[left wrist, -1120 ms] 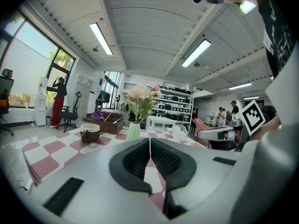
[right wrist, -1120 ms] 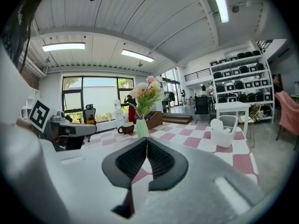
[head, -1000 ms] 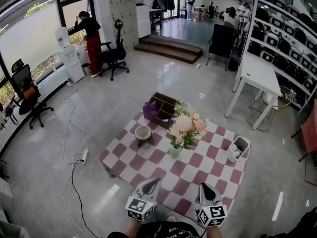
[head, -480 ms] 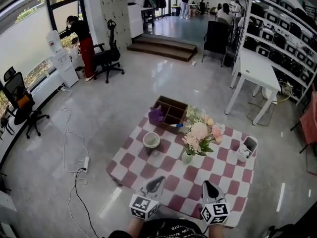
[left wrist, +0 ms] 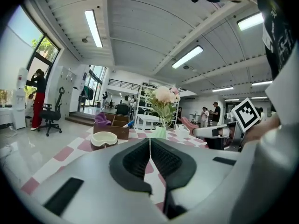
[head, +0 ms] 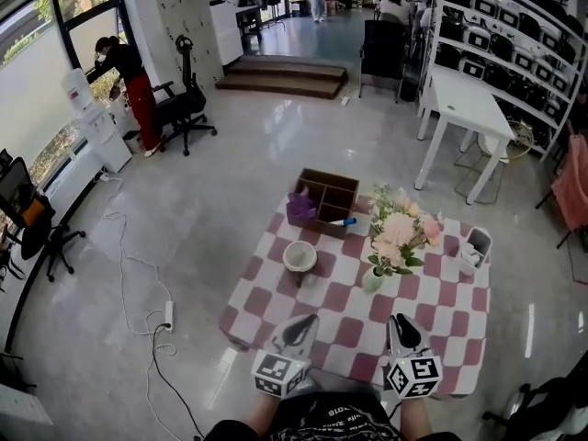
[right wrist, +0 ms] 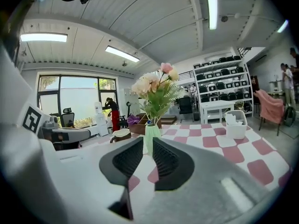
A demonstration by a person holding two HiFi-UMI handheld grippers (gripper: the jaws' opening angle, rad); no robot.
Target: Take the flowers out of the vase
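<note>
A bunch of pink and cream flowers (head: 400, 231) stands in a pale green vase (head: 374, 280) on the red-and-white checked table (head: 432, 338). Both grippers hover at the table's near edge, short of the vase. My left gripper (head: 303, 324) is shut with nothing in it; in the left gripper view its pads (left wrist: 149, 141) meet, and the flowers (left wrist: 162, 97) lie ahead. My right gripper (head: 401, 323) is opening: a narrow empty gap shows between its pads (right wrist: 147, 146). The vase (right wrist: 150, 136) stands straight ahead of it, still apart.
A white bowl (head: 299, 255) sits left of the vase. A wooden divided box (head: 328, 194) with a purple cloth (head: 301, 208) is at the far edge, a small white bin (head: 477, 246) at the right. A white desk (head: 469, 108) stands beyond; cables (head: 165, 315) lie at left.
The table and vase have come nearer and shifted right in the head view. Both grippers have advanced with the person toward the table's near edge.
</note>
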